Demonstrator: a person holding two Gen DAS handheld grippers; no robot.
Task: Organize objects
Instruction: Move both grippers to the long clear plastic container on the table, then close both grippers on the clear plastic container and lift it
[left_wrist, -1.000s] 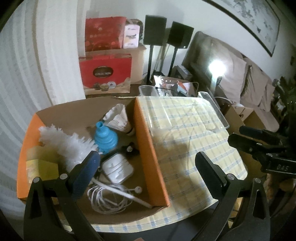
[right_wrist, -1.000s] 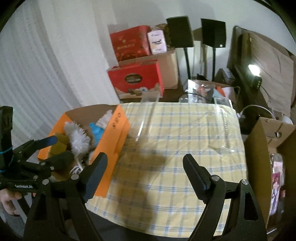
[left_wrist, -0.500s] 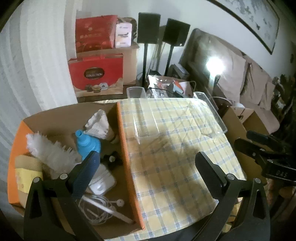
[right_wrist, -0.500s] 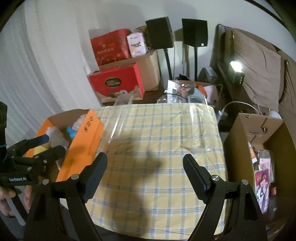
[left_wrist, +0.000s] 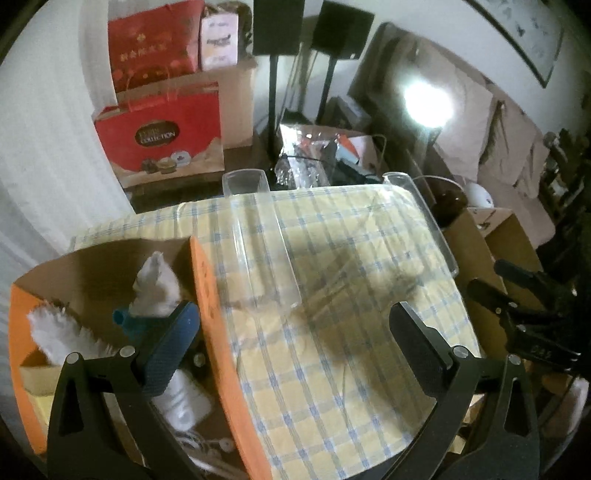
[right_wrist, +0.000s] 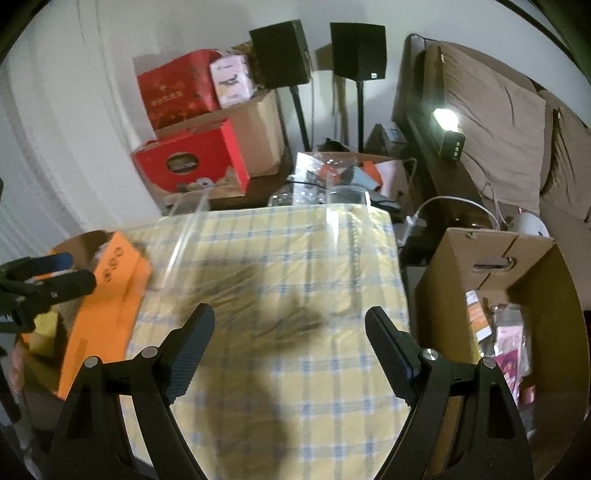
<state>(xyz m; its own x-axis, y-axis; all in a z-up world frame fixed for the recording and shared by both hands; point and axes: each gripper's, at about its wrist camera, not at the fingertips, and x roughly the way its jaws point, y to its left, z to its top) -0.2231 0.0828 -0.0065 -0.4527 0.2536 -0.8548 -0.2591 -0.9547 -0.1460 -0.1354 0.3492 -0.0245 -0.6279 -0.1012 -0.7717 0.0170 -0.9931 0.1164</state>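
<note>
Objects for sorting sit in an orange cardboard box (left_wrist: 218, 343) at the left edge of the tabletop (left_wrist: 332, 314), which is covered by a yellow checked cloth. Inside the box, from its left wall across, lie a fluffy white duster (left_wrist: 61, 332), a blue bottle-shaped item (left_wrist: 135, 321) with a white crumpled piece (left_wrist: 155, 284) just behind it, a white case (left_wrist: 183, 400) nearer the camera, and a coil of white cable (left_wrist: 212, 446) at the near end; what else lies under them I cannot tell. The left gripper (left_wrist: 291, 332) hovers over the box's right wall, its fingers (left_wrist: 171, 343) spread wide and holding nothing, one over the box contents and the other over the cloth. Right of the box, two clear plastic trays rest on the cloth: a narrow one (left_wrist: 258, 236) just beside the box and a wider one (left_wrist: 417, 218) reaching the tabletop's far right edge. The right gripper (right_wrist: 290, 339) hangs above the bare cloth right of the box, fingers (right_wrist: 391, 354) also wide apart and empty. In the right wrist view the box (right_wrist: 107, 299) appears blurred at far left with the left gripper (right_wrist: 48, 277) over it. Beyond the tabletop's right edge stands an open brown carton (right_wrist: 491, 280) holding packets.
</note>
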